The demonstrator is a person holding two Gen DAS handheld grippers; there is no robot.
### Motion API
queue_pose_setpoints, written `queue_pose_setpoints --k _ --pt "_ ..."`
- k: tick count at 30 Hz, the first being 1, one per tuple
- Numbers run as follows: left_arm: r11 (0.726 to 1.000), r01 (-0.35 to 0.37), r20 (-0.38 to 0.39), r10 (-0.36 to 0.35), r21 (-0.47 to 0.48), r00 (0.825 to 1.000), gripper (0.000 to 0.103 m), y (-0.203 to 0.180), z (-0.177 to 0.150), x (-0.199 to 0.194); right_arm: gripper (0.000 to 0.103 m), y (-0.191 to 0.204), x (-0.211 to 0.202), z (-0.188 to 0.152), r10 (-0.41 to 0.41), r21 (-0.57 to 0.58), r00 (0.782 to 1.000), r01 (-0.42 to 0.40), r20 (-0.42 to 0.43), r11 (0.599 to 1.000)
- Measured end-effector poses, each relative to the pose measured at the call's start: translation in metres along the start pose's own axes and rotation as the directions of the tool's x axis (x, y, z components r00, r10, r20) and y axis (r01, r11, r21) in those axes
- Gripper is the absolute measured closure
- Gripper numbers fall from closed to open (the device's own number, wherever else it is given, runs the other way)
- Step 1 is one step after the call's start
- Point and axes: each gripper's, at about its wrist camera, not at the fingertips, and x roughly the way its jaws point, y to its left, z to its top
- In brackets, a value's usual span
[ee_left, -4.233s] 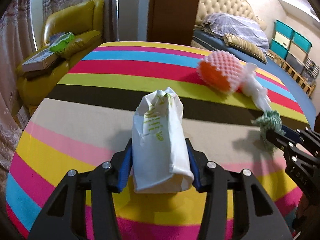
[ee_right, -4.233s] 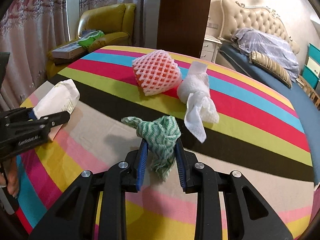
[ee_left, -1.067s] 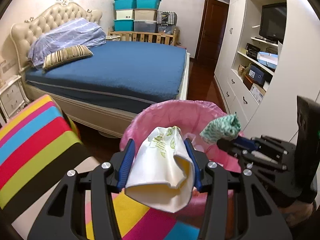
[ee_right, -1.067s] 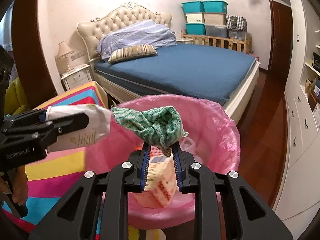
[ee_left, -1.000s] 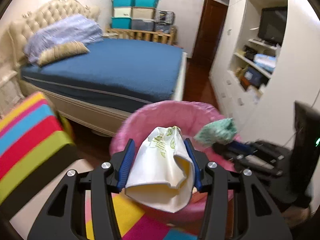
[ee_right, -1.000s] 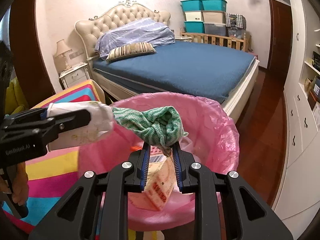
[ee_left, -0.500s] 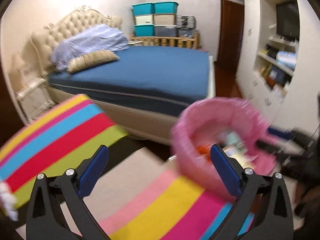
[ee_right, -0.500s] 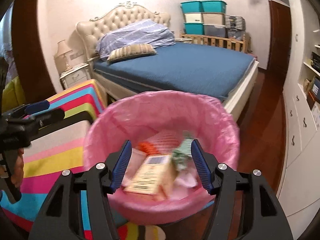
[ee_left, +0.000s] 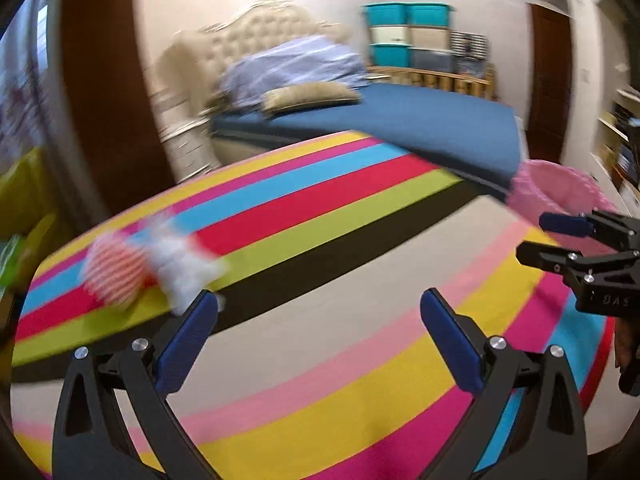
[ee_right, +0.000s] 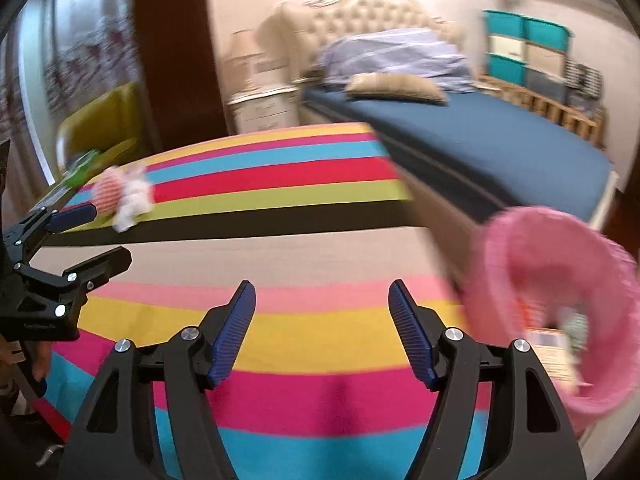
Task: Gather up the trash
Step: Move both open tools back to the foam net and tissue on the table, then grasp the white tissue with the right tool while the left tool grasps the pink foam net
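Observation:
My left gripper (ee_left: 318, 302) is open and empty above the striped table (ee_left: 320, 360). My right gripper (ee_right: 322, 290) is open and empty too; it also shows in the left wrist view (ee_left: 532, 236). An orange fruit in pink foam net (ee_left: 114, 266) and a crumpled white tissue (ee_left: 180, 264) lie at the table's far left, both blurred; they also show in the right wrist view, net (ee_right: 107, 187) and tissue (ee_right: 134, 196). The pink-lined trash bin (ee_right: 560, 280) stands off the table's right edge with trash inside.
A blue bed (ee_left: 420, 124) with pillows lies behind the table. A yellow armchair (ee_right: 108, 124) stands at the far left. A nightstand (ee_right: 264, 110) and teal storage boxes (ee_left: 408, 32) stand by the walls.
Both grippers opened and dropped the white paper bag and green cloth into the bin. Both then swung left, back toward the striped table.

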Motion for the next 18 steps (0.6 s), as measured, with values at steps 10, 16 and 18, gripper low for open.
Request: queue_pose_setpoints --k 10,16,18 --pt "0.935 -0.293 -0.054 0.288 -0.197 0.956 0.005 0.155 -0.037 -0.024 0.037 0.129 0.076 0.041 0.125 -0.137 0.988 -0.137 -0.093 0.981" --pt "0.894 -0.365 -0.089 0.354 -0.26 0.931 0.005 0.211 -0.046 -0.02 0.037 0.187 0.124 0.073 0.142 -0.202 0.981 -0.167 -0.135 0.965" --pt "0.871 -0.408 -0.108 0.393 -0.275 0.913 0.005 0.225 -0.05 -0.018 0.037 0.2 0.139 0.084 0.136 -0.22 0.981 -0.165 -0.14 0.961"
